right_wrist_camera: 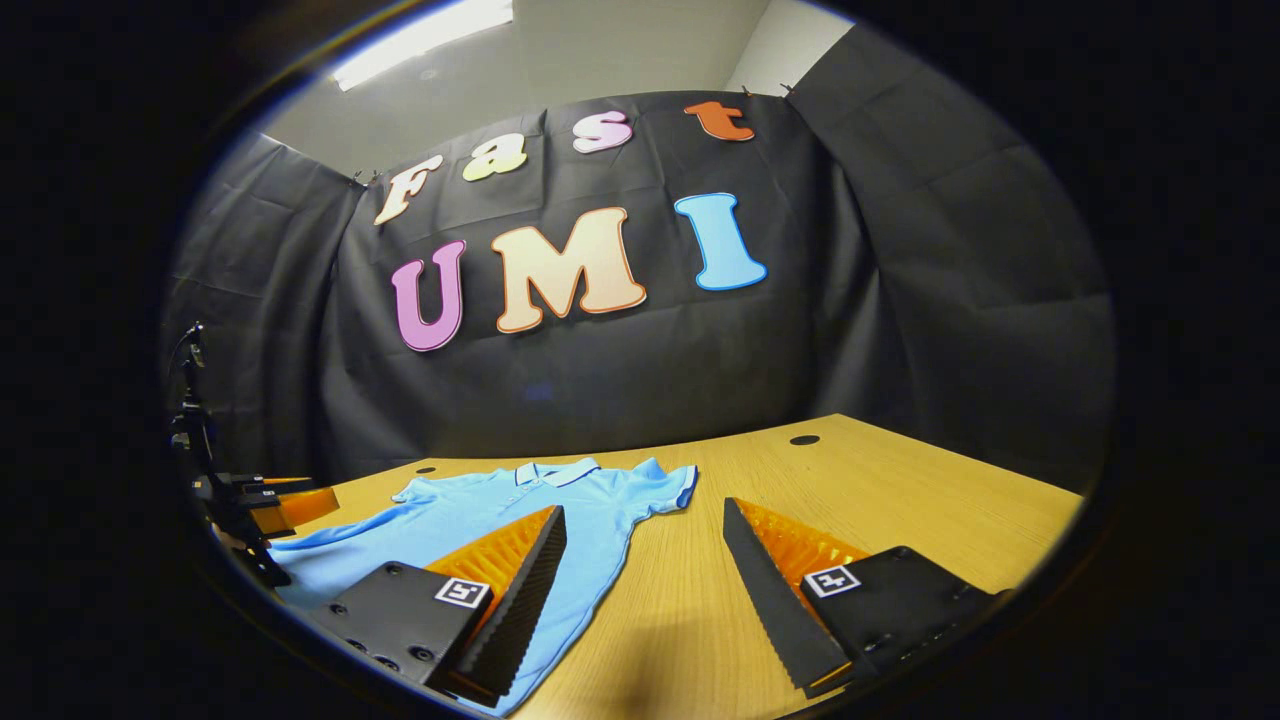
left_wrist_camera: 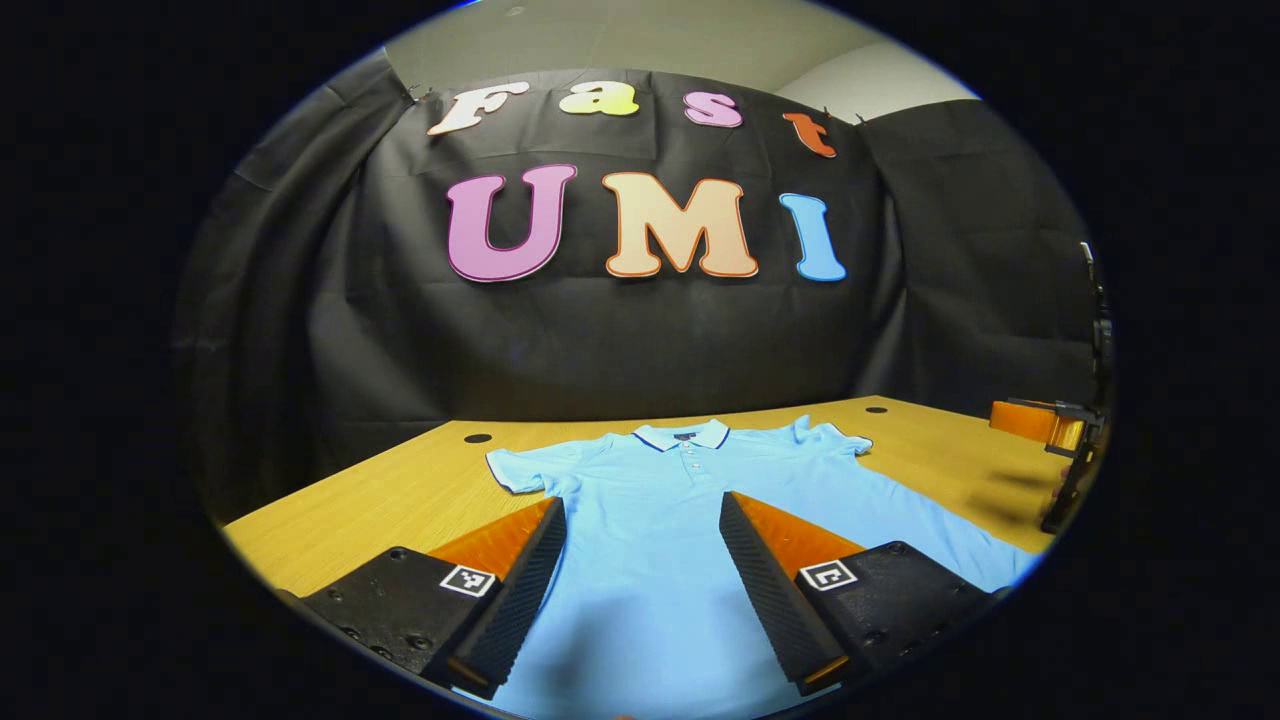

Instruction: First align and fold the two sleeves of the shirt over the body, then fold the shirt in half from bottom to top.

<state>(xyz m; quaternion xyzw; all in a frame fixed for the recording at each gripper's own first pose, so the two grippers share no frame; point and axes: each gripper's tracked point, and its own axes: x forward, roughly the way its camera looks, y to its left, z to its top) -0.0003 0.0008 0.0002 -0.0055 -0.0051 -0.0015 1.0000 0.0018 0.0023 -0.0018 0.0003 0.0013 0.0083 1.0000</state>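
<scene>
A light blue polo shirt (left_wrist_camera: 680, 500) lies flat on the wooden table (left_wrist_camera: 400, 490), collar toward the back wall, both short sleeves spread out to the sides. My left gripper (left_wrist_camera: 640, 520) hovers open above the shirt's body with nothing between its fingers. In the right gripper view the same shirt (right_wrist_camera: 520, 515) lies to the left. There my right gripper (right_wrist_camera: 645, 530) stands open above the shirt's right side edge and bare table, holding nothing. The right gripper (left_wrist_camera: 1060, 450) also shows at the far right of the left gripper view, and the left gripper (right_wrist_camera: 250, 505) at the far left of the right gripper view.
Black cloth walls close the booth behind the table and at both sides. Small round holes (left_wrist_camera: 478, 438) sit in the tabletop near the back edge. Bare wood (right_wrist_camera: 880, 490) stretches to the right of the shirt.
</scene>
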